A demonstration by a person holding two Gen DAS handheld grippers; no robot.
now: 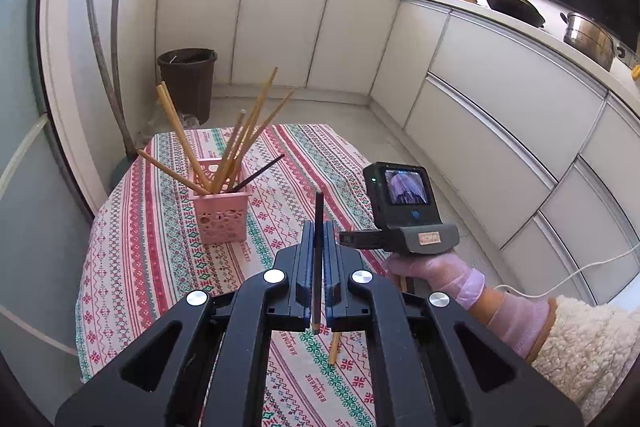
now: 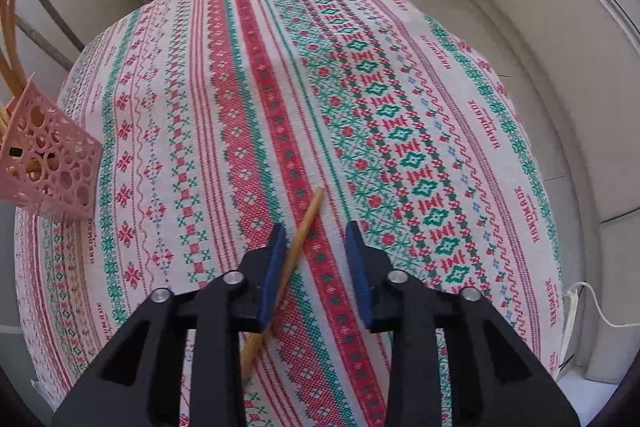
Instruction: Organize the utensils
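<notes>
My left gripper is shut on a dark chopstick, which stands nearly upright above the table. Beyond it to the left, a pink perforated holder contains several wooden chopsticks and one dark one. In the right wrist view my right gripper points steeply down at the patterned tablecloth. Its jaws are apart around a wooden chopstick lying on the cloth. The stick runs close along the left finger, well clear of the right one. The holder sits at the far left there.
A gloved hand with a fleece sleeve carries the right gripper. A dark bin stands on the floor past the table, two poles lean on the wall, white cabinets ring the room, and a white cable lies right of the table.
</notes>
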